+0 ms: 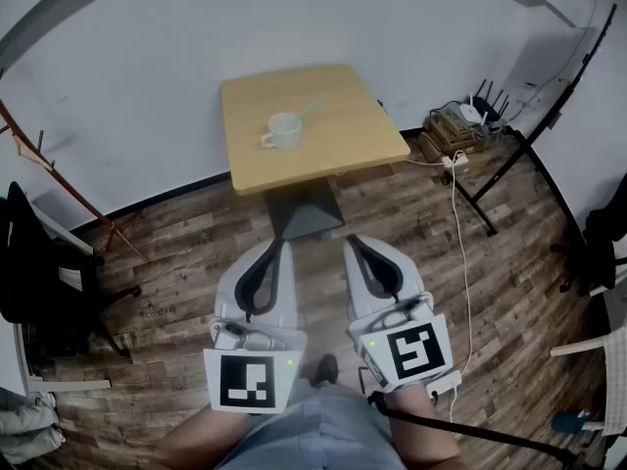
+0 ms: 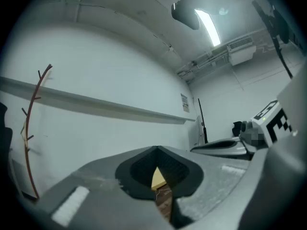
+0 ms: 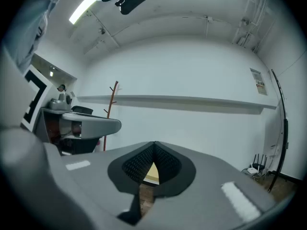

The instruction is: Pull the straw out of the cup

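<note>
The cup [image 1: 284, 130], with the straw [image 1: 313, 109] leaning out toward the upper right, sits on the tabletop [image 1: 343, 150] at upper centre. The left gripper [image 1: 275, 245] and right gripper [image 1: 351, 241] wait lower centre, both clenched and empty, probably poised to approach.

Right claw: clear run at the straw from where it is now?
Not yet, probably. The right claw is shut and held back by the person, well short of the table. Nothing blocks the way to the straw, which leans out of the cup.

Pale grey left gripper [image 1: 278, 243] and right gripper [image 1: 352, 239], black ribbed jaws, black-and-white marker cubes [image 1: 253, 381], blue-grey clothing [image 1: 313, 431].
</note>
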A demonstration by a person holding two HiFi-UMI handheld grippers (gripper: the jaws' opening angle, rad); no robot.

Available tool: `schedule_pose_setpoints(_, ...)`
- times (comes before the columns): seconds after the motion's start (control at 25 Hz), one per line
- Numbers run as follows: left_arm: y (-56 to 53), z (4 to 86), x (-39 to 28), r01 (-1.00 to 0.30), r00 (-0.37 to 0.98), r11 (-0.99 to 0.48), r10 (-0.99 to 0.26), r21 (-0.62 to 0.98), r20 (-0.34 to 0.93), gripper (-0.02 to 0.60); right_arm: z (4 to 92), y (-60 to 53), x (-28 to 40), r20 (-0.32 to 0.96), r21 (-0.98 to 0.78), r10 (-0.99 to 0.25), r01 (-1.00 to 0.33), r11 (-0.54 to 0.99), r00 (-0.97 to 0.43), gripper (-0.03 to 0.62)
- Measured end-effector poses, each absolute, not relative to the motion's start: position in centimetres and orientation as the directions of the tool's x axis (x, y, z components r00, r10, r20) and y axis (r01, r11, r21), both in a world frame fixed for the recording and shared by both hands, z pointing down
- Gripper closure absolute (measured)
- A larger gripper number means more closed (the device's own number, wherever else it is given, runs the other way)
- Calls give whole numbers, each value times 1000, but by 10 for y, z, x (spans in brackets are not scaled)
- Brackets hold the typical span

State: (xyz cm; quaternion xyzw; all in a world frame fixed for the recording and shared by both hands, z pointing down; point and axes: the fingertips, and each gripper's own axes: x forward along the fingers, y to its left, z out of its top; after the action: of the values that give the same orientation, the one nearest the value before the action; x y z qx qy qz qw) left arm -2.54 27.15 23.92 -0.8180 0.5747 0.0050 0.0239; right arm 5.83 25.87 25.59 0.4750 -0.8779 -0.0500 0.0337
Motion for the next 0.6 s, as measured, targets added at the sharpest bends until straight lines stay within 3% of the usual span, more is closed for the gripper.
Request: schedule_pose_setpoints(0.6,279,246,23,-953,298,-297,-954,-60,-14,571,267,262,99,-5,72,-798,-796,601,-603,588)
